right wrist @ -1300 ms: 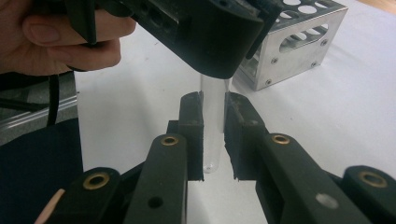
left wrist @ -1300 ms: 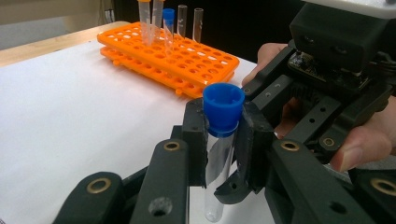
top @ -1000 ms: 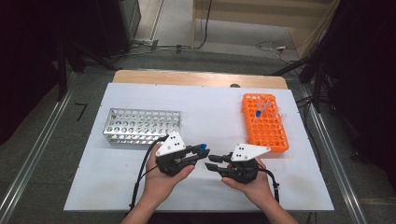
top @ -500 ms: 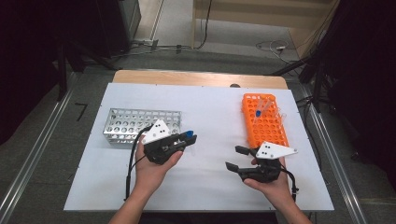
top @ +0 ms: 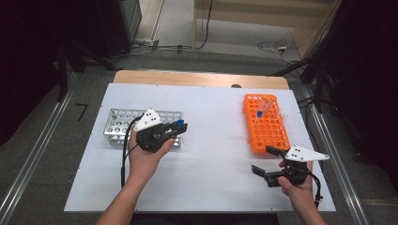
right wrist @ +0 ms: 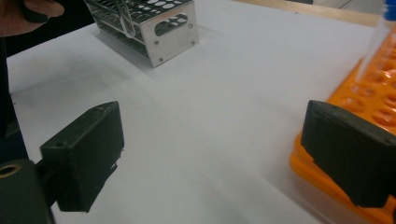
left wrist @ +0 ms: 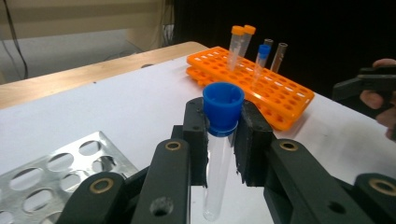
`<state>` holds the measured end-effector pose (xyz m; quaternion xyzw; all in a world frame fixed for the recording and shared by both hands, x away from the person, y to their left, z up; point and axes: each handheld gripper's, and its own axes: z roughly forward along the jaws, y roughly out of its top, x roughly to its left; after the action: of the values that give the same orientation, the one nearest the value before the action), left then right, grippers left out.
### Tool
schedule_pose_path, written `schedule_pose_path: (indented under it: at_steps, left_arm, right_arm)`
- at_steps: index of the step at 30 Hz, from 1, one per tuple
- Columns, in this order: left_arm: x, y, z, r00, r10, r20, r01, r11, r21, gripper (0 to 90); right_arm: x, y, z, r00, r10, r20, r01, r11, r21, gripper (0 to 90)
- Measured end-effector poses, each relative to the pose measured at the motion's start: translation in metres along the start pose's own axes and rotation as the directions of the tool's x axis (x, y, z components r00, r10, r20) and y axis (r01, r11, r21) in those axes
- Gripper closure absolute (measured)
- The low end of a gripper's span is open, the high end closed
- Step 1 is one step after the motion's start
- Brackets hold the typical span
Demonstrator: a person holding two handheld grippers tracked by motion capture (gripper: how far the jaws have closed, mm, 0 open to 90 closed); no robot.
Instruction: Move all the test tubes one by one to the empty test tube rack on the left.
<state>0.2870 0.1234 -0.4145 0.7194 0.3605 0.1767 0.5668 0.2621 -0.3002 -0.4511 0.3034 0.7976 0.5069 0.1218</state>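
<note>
My left gripper [top: 179, 127] is shut on a clear tube with a blue cap [left wrist: 223, 106], gripped just under the cap. In the high view it sits at the right end of the metal rack [top: 118, 123]. In the right gripper view that tube [right wrist: 124, 19] hangs over the metal rack [right wrist: 161, 25]. My right gripper [top: 263, 160] stands open just in front of the near end of the orange rack [top: 268, 133]. Its jaws have just been opening and nothing lies between its fingertips [right wrist: 88, 154]. The orange rack [left wrist: 280, 93] holds several tubes, one of them blue-capped [left wrist: 264, 52].
The white tabletop [top: 211, 122] stretches between the two racks. A wooden strip [top: 187, 77] runs along its far edge. Metal rails flank the table on both sides. My right hand and gripper [left wrist: 373, 86] appear at the right edge of the left gripper view.
The two grippers met tip to tip at the table's middle; they have drawn apart. The left carried the tube left to the metal rack. The right moved right and opened its jaws.
</note>
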Motion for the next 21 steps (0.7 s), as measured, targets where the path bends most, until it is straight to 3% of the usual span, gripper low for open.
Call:
schedule_pose_path:
  at_steps: [13, 21]
  left_arm:
    - [0.025, 0.011, 0.004, 0.9985, -0.023, -0.049, 0.022, 0.9996, -0.016, 76.6]
    - [0.039, 0.018, 0.009, 0.9966, -0.034, -0.076, 0.032, 0.9992, -0.023, 76.6]
  right_arm:
    - [-0.025, -0.020, -0.034, 0.9989, 0.045, 0.013, -0.044, 0.998, -0.039, 0.0]
    - [-0.037, -0.025, -0.039, 0.9958, 0.083, 0.038, -0.081, 0.996, -0.047, 0.0]
